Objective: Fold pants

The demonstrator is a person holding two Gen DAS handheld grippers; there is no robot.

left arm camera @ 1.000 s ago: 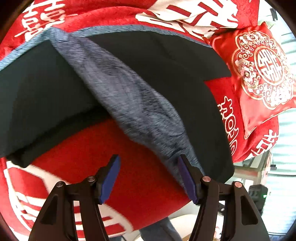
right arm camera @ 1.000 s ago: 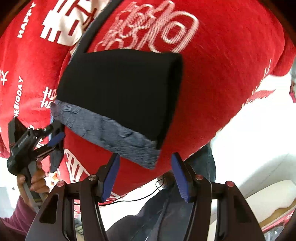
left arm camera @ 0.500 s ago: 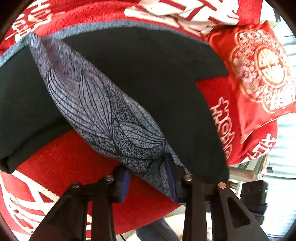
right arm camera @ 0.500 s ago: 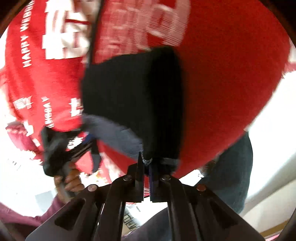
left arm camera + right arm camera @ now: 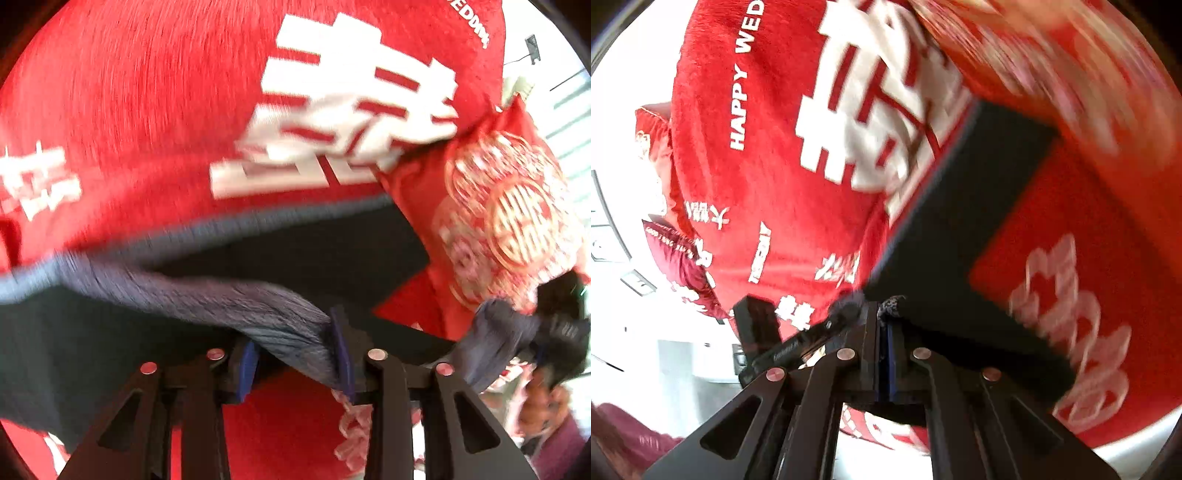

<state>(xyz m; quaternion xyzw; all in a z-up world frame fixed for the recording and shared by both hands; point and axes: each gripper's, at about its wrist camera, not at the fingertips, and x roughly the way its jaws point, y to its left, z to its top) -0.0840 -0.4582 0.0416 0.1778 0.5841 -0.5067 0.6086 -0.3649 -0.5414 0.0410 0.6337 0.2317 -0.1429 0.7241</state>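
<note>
Left claw (image 5: 295, 360): pads narrowed on a bunched fold of the pants (image 5: 229, 306), grey patterned lining showing between them at 6 o'clock. Right claw (image 5: 884, 354): pads pressed nearly together on a thin corner of the pants (image 5: 964, 258), frayed edge poking out just above.

Handling, judged: soft, light, limp cloth; no stiffness, so it sags between the two grips and drapes wherever unsupported. Take hold at hem corners or waistband edge, pinching all layers, else the lining slips off the outer layer.

Location: pants lie spread on the red blanket (image 5: 147, 129) of a bed, dark panel running away toward 12–2 o'clock.

View differences: the left view shows the grey lining, the embroidered cushion (image 5: 509, 218) at 3 o'clock, and the other claw (image 5: 554, 332) gripping cloth. The right view shows the dark outer face as a flat straight-edged panel, no lining visible. Both frames motion-blurred.
</note>
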